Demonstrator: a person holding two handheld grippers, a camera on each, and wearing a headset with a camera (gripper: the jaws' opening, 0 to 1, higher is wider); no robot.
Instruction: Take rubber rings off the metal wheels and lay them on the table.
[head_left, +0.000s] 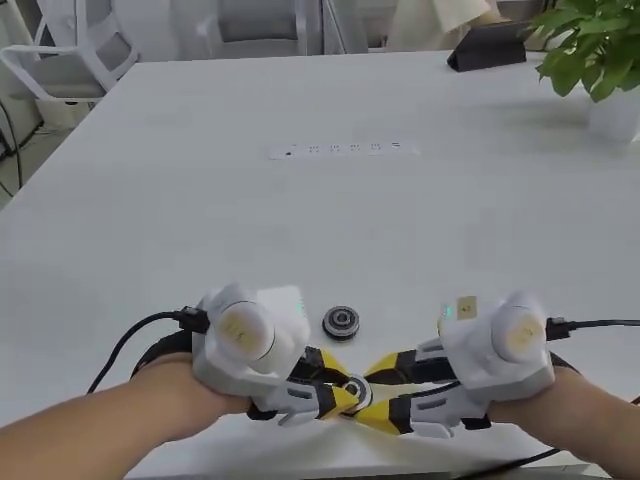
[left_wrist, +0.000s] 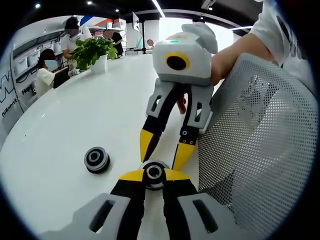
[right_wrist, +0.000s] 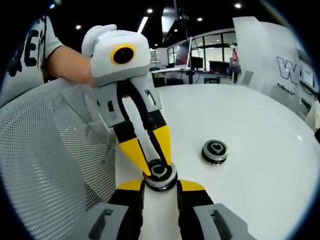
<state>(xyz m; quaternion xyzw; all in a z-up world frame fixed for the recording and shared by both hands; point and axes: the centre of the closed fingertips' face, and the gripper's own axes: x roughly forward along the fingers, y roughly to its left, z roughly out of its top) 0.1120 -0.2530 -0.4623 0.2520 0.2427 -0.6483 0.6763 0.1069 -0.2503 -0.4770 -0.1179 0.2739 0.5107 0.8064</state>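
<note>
A small metal wheel with a black rubber ring (head_left: 352, 389) is held between both grippers just above the near table edge. My left gripper (head_left: 343, 396) comes in from the left and is shut on it; its yellow tips (left_wrist: 131, 175) flank the wheel (left_wrist: 153, 172). From the right, my right gripper (head_left: 366, 402) is shut on the same wheel (right_wrist: 160, 175), one yellow tip (right_wrist: 192, 186) on each side. The left gripper (right_wrist: 156, 161) pinches its upper rim from above, and the right gripper (left_wrist: 165, 150) reaches in from above. A second ringed wheel (head_left: 341, 322) lies flat on the white table (head_left: 320, 220), also seen as wheel (left_wrist: 96, 159) and wheel (right_wrist: 215, 151).
A flush socket strip (head_left: 340, 150) sits mid-table. A potted plant (head_left: 590, 50) and a dark flat object (head_left: 486, 45) stand at the far right. White chairs (head_left: 70, 50) are beyond the far left edge. A grey mesh chair back (left_wrist: 255, 140) is close behind the grippers.
</note>
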